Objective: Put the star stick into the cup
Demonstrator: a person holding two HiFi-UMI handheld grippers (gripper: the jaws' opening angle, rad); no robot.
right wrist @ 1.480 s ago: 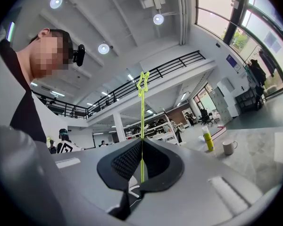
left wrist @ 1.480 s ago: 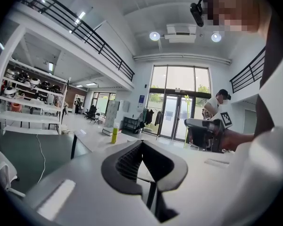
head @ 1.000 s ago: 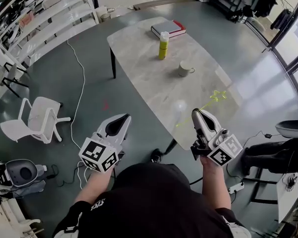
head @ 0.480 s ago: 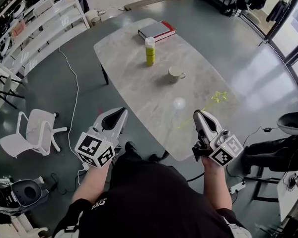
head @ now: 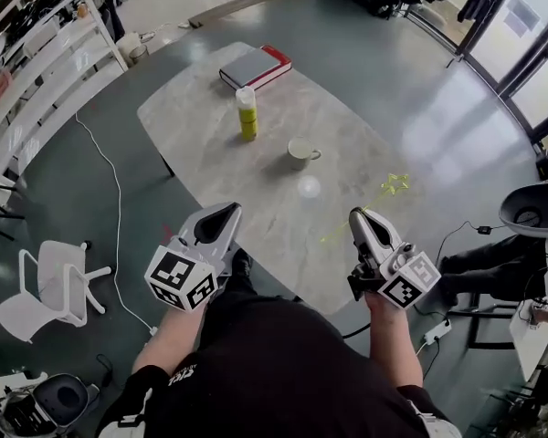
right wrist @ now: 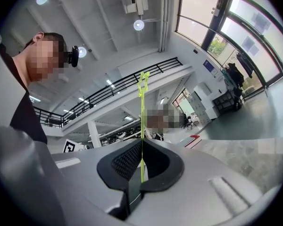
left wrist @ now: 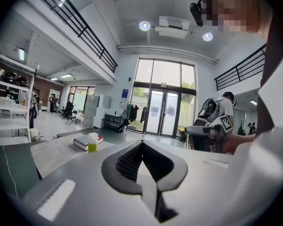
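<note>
Tools: two, one in each hand.

Right tool [head: 358, 217]: clenched on the star stick [head: 384, 196]. One stick only, thin and yellow-green. In the right gripper view the stick [right wrist: 142, 126] rises straight out from between the pressed pads, star end uppermost. From above, the star end leans away from the person, over the near right part of the table [head: 201, 144].

Left tool [head: 226, 212]: closed, tips meeting, with no object between the pads. It is held at the near edge of the table, well apart from the right tool.

On the table:
- Cup [head: 300, 153]: one, pale, upright, mouth up, handle to the right, near the middle. The star stick is outside it and well apart.
- Bottle [head: 247, 115]: one, yellow with a white cap, upright, just beyond the cup.
- Book [head: 254, 66]: grey top, red edge, at the far end; one volume or two, cannot tell.

Floor, left: one white chair [head: 55, 286].
</note>
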